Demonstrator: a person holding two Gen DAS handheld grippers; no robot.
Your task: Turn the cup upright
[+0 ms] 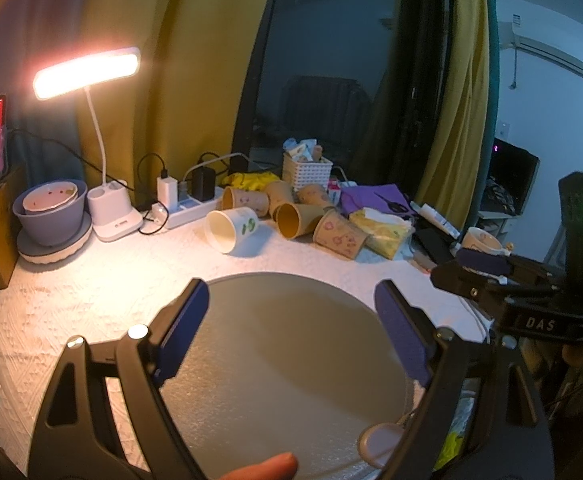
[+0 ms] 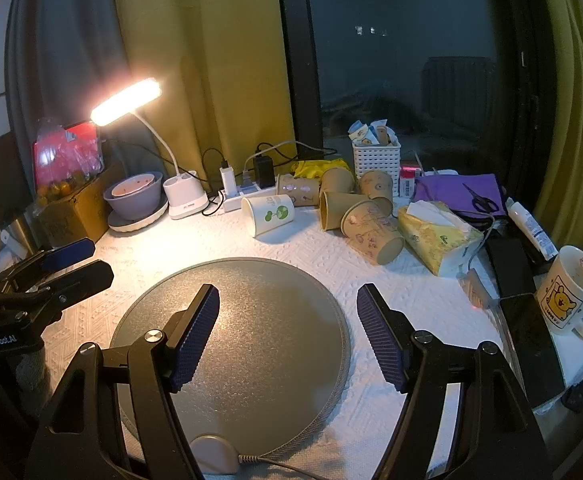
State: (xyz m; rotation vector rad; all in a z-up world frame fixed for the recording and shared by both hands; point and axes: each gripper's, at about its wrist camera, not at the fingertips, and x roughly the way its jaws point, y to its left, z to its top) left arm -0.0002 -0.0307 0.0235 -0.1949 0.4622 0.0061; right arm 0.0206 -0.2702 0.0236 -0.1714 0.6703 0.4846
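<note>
Left claw [image 1: 291, 320]: wide open, holding nothing — over the round grey mat [image 1: 291, 380].
Right claw [image 2: 287, 332]: wide open, holding nothing.
White cup [image 2: 268, 213]: lying on its side on the worktop [image 2: 391, 280] — beyond the mat, beside the brown paper cups [image 2: 355, 212].

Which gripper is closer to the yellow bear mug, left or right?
Right. The right gripper hovers over the round mat, the mug just to its right; the left gripper sits farther left.

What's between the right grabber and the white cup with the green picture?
In the right wrist view, the round grey mat and bare white tablecloth lie between the right hand-held gripper and the white cup.
</note>
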